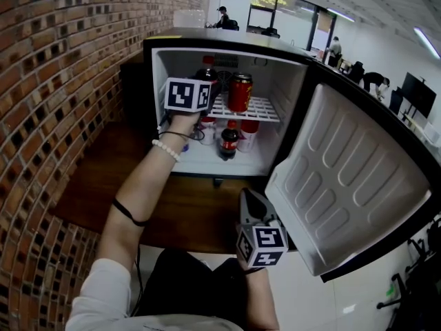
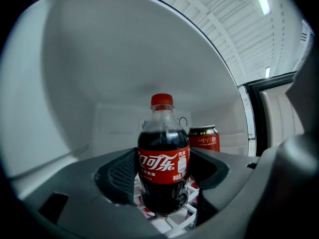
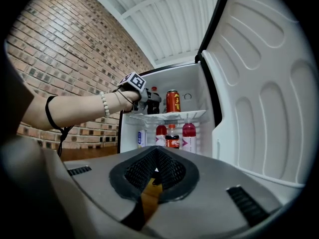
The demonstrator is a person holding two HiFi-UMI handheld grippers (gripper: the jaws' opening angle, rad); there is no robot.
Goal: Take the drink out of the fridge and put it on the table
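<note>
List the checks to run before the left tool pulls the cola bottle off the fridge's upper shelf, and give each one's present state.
1. Cola bottle sits between the left tool's jaws, with pads meeting both its sides: ok.
2. Bottle stands upright on the wire shelf: ok.
3. Red can stands apart from the bottle, to its right and further back: ok.
4. Fridge door stands wide open, leaving the way out free: ok.
5. Right tool is shut, empty and held low outside the fridge: ok.
6. Grip is firm enough to lift the bottle: cannot tell.
</note>
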